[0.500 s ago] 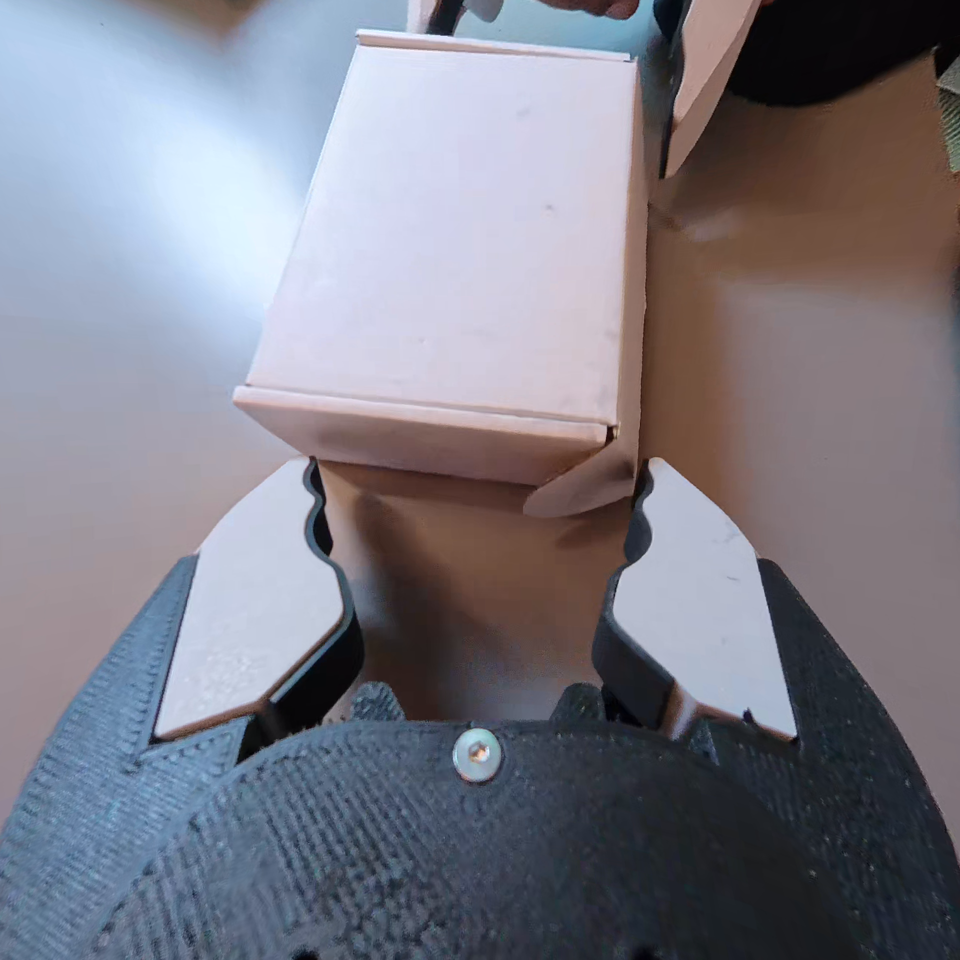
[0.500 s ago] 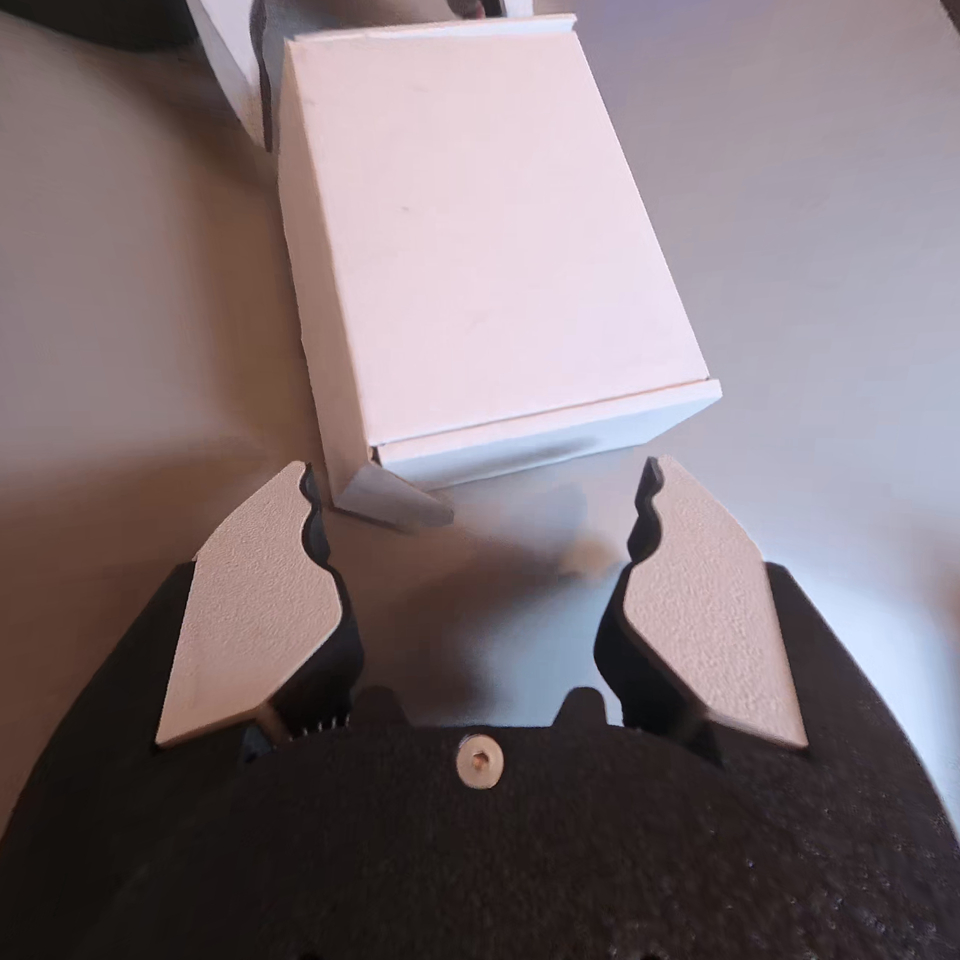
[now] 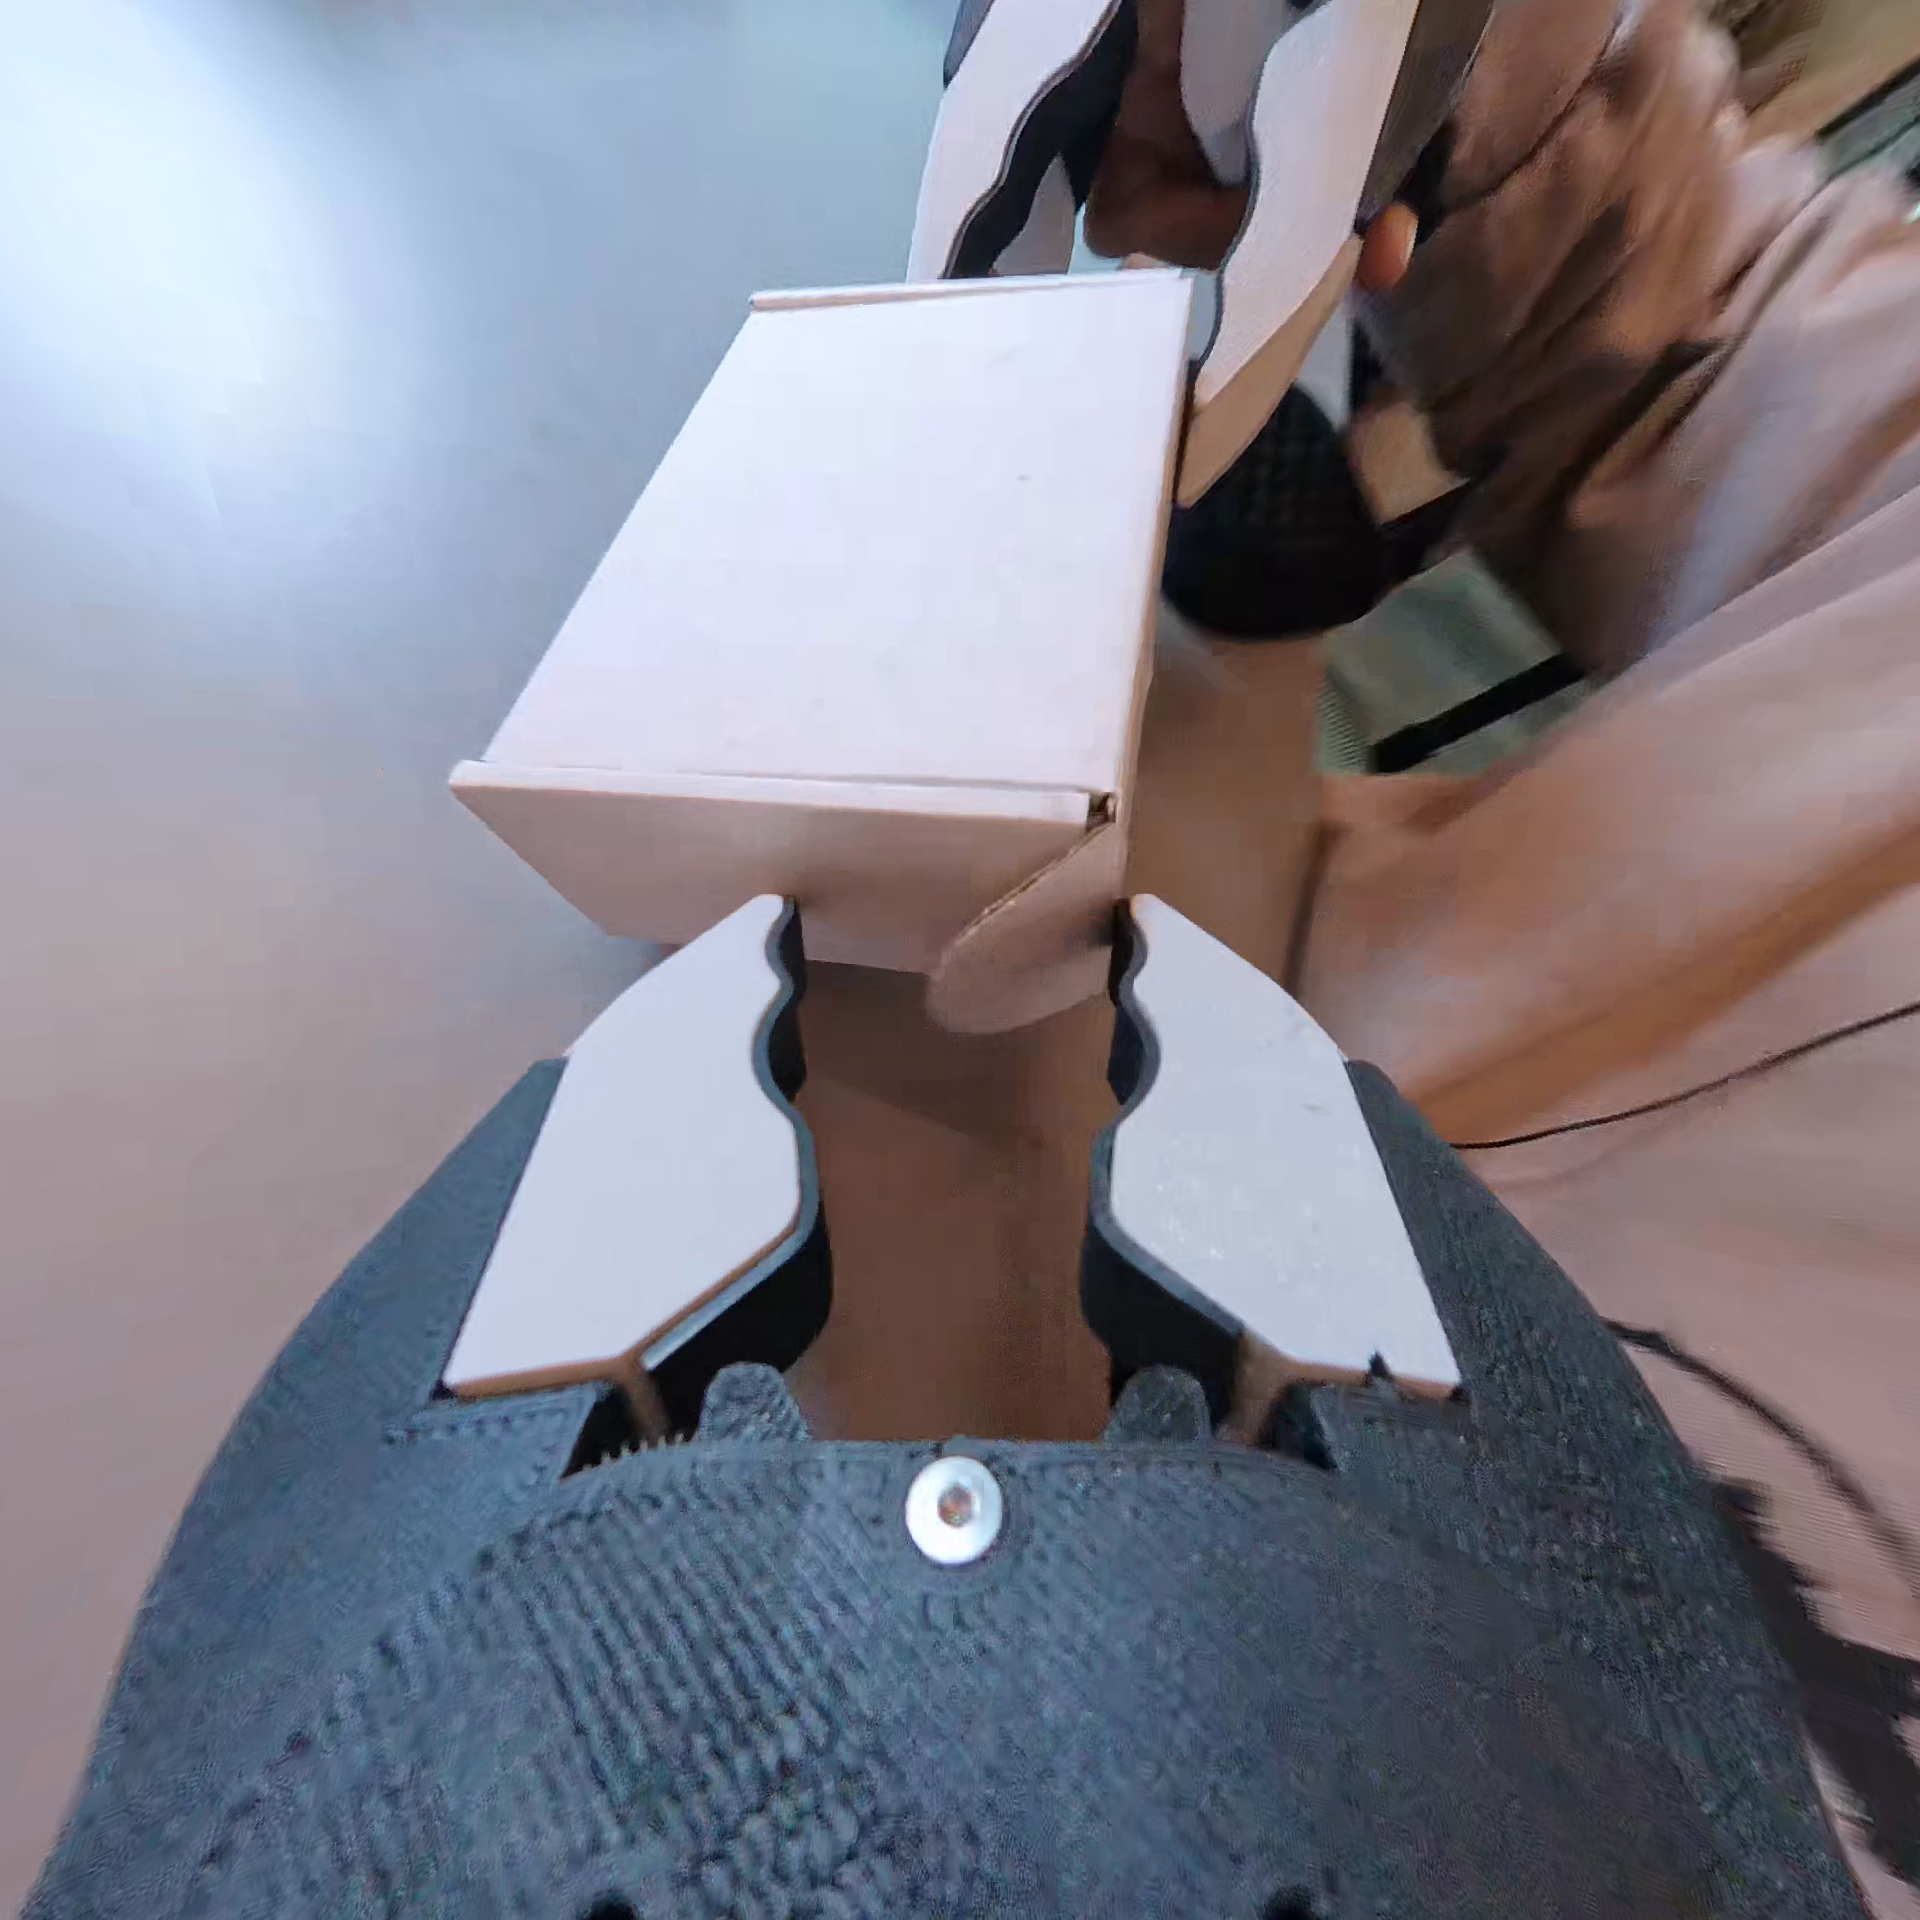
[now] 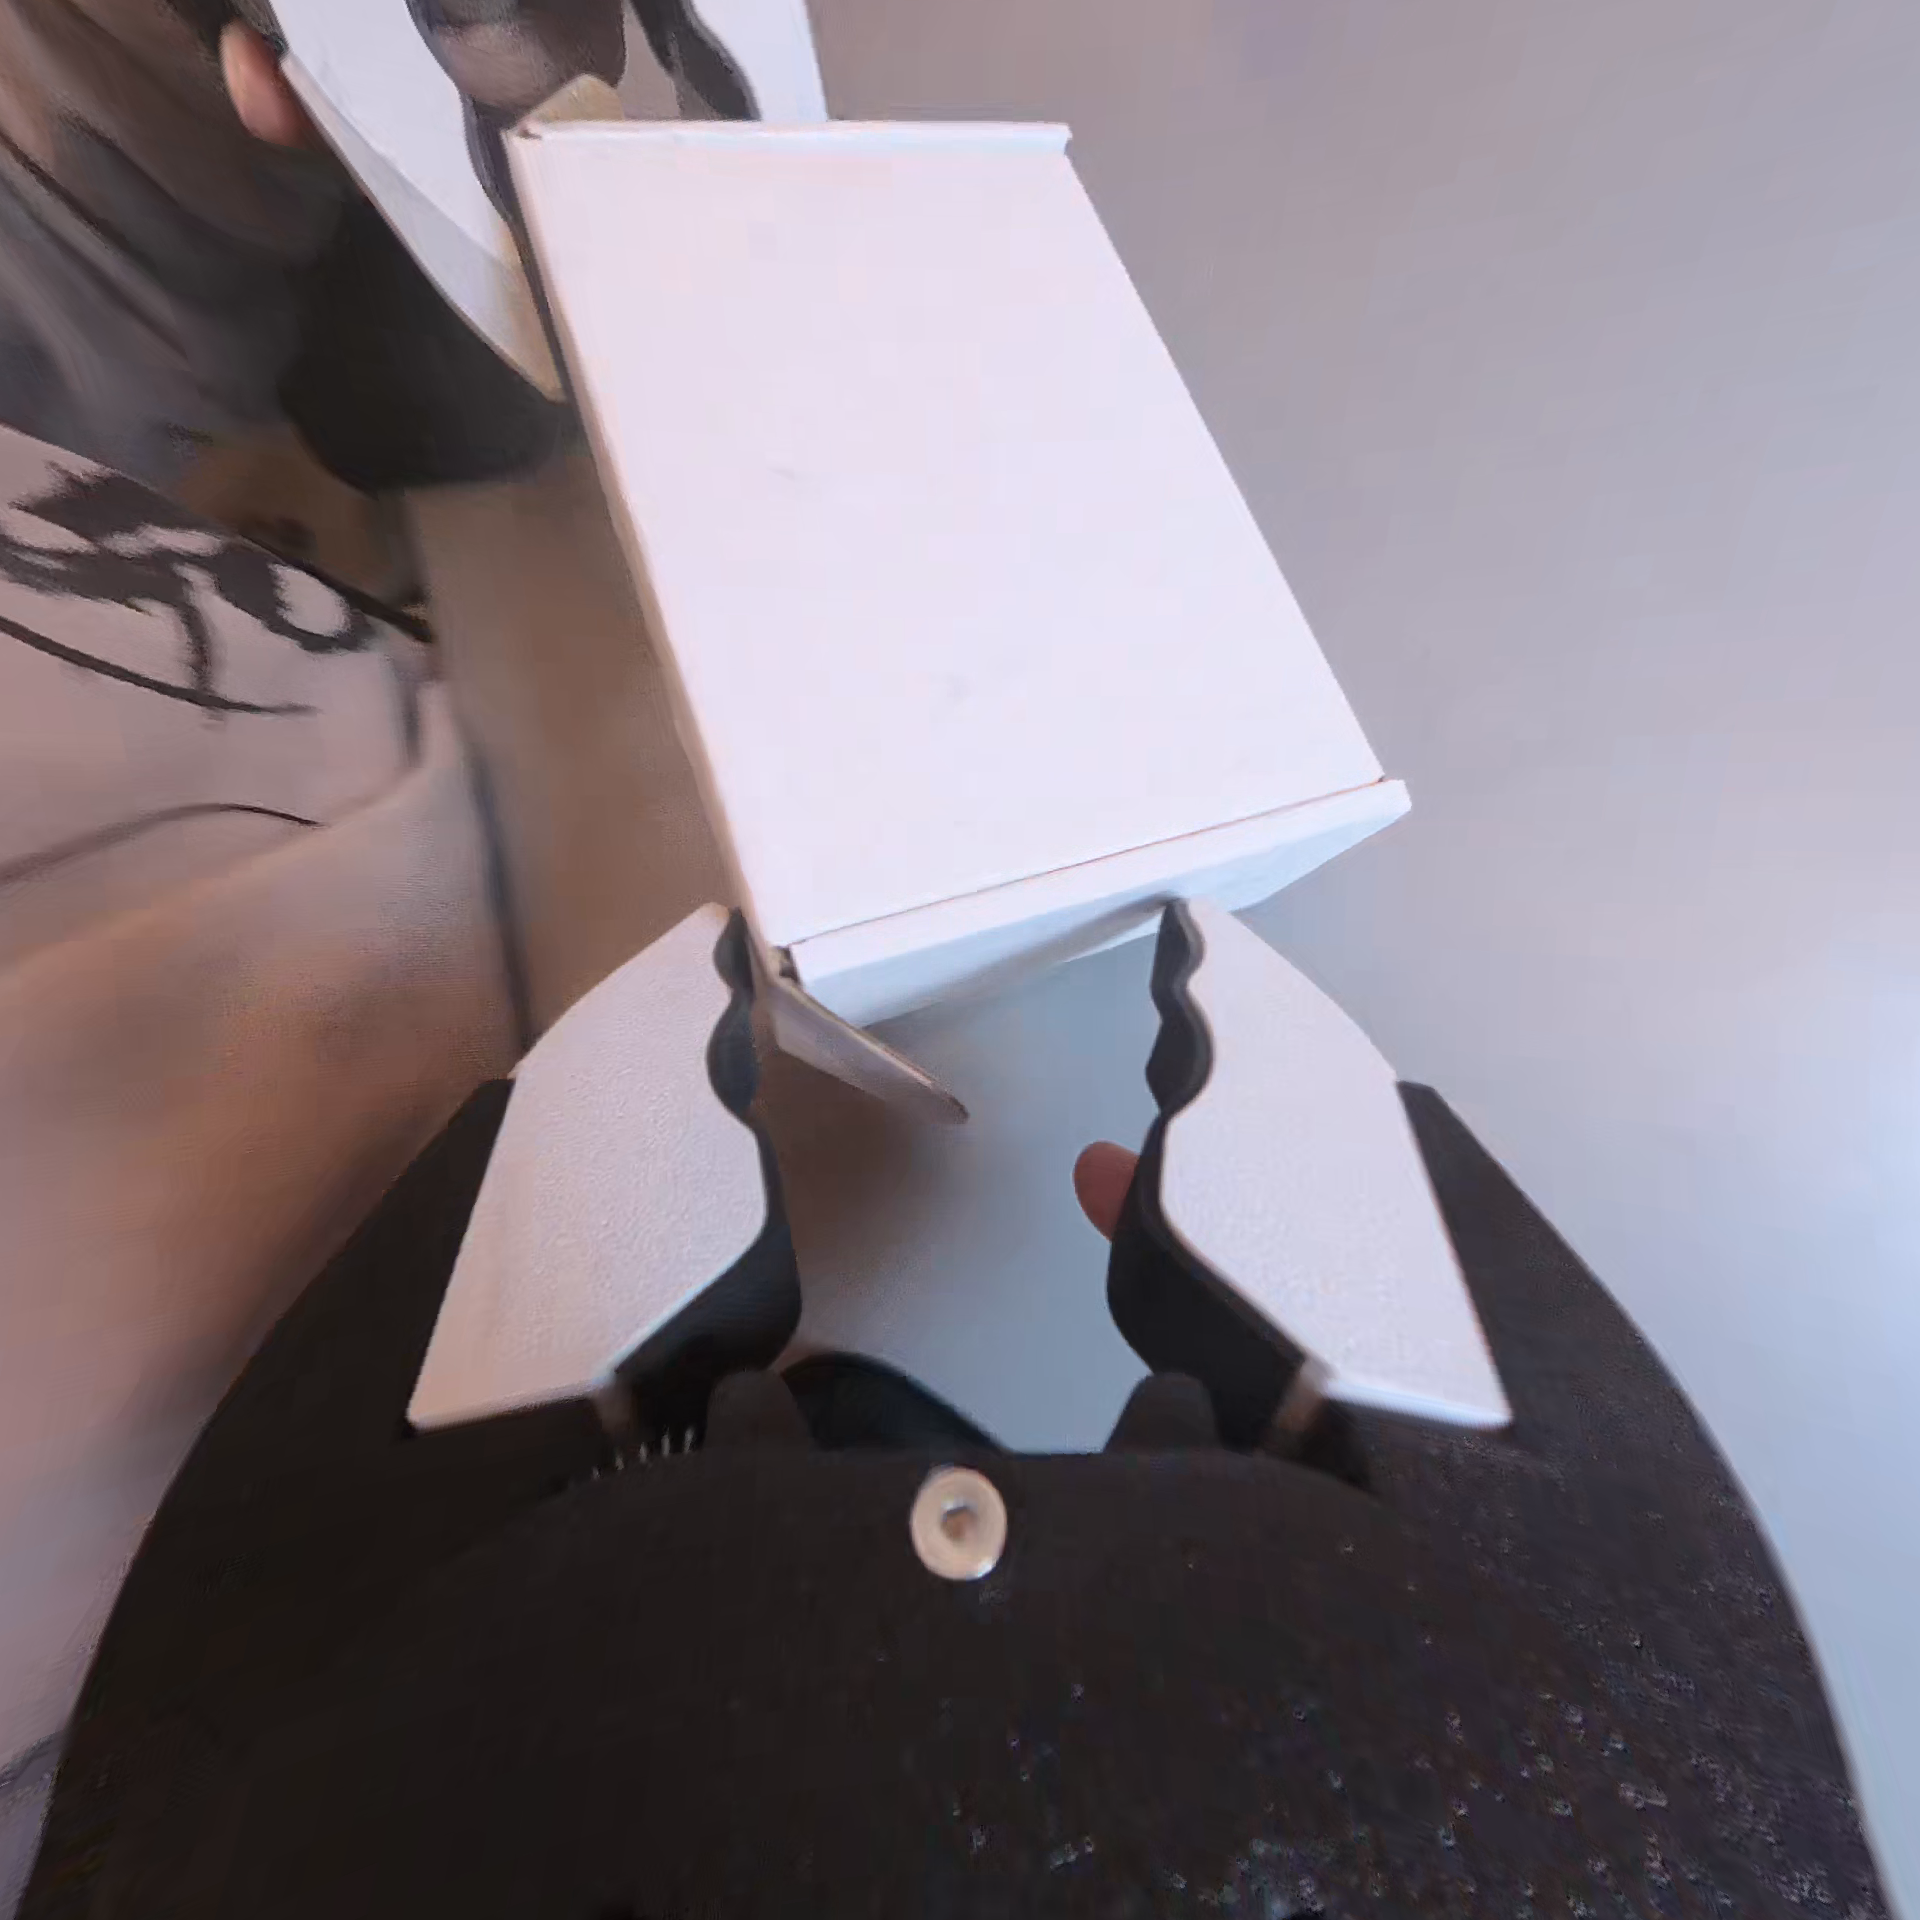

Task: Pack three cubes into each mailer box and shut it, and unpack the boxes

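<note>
The left gripper (image 3: 956,914), black printed plastic with pale angular fingers, is standing with its jaws spread and its fingertips touching the near end wall of the closed pale cardboard mailer box (image 3: 883,582). A loose rounded cardboard side flap (image 3: 1018,956) is sticking out of that end, between the fingertips. The right gripper (image 4: 956,925), of the same build, is likewise spread, its fingertips touching the opposite end wall, where another flap (image 4: 852,1049) is poking out between them. Neither claw is clamping the cardboard; the two seem to be pinching the box endwise between them.

The box's long axis is running straight from one claw to the other, so both are equally near, each facing an end. Whether the box is resting on the smooth grey desk (image 3: 260,623) or hanging clear of it I cannot tell, though it looks raised and tilted, near the desk edge beside the person's light sleeve (image 3: 1662,935).

Compared with half a second ago, both claws have closed in from just short of the box to contact, and the views have swung towards the person
</note>
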A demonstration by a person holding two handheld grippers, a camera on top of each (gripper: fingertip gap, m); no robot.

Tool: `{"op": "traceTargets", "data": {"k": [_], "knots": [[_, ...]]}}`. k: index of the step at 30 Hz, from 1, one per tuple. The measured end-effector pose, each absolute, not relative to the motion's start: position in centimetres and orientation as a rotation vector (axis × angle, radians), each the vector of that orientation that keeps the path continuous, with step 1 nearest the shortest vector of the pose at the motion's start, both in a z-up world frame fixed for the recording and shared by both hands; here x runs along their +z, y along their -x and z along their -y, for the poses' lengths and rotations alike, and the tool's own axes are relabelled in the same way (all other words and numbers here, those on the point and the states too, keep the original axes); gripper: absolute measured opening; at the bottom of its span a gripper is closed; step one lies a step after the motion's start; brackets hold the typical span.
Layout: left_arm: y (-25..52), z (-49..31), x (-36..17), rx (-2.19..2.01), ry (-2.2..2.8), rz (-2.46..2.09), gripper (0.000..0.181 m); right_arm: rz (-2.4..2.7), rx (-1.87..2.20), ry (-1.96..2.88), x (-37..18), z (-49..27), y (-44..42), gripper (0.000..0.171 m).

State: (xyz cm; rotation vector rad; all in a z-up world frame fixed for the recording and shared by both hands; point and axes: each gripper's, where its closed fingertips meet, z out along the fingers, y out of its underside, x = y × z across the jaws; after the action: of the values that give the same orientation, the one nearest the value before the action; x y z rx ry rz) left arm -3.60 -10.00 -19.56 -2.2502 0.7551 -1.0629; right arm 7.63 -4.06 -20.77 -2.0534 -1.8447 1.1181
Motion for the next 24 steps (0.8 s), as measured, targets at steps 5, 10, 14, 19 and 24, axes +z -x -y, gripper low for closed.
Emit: {"op": "traceTargets", "data": {"k": [5,10,14,19,24], "knots": [[3.6,8.7,-18.5,-1.408,2.362,-0.529,0.053,1.884,1.287,2.356,-20.0,3.4,-8.2,0.069],[4.6,5.9,-18.6,-1.397,2.367,-0.472,0.060,1.848,1.269,2.391,-19.7,0.0,-6.9,0.073],[6.9,4.0,-17.5,-1.281,2.253,-0.421,0.055,1.689,1.361,2.225,-18.1,-2.4,-5.9,0.077],[9.3,3.5,-16.1,-1.114,2.105,-0.439,0.052,1.580,1.440,1.944,-15.4,-4.0,-6.4,0.064],[9.8,3.4,-15.8,-1.013,2.019,-0.465,0.045,1.605,1.375,1.799,-16.2,-4.0,-6.5,0.059]]}}
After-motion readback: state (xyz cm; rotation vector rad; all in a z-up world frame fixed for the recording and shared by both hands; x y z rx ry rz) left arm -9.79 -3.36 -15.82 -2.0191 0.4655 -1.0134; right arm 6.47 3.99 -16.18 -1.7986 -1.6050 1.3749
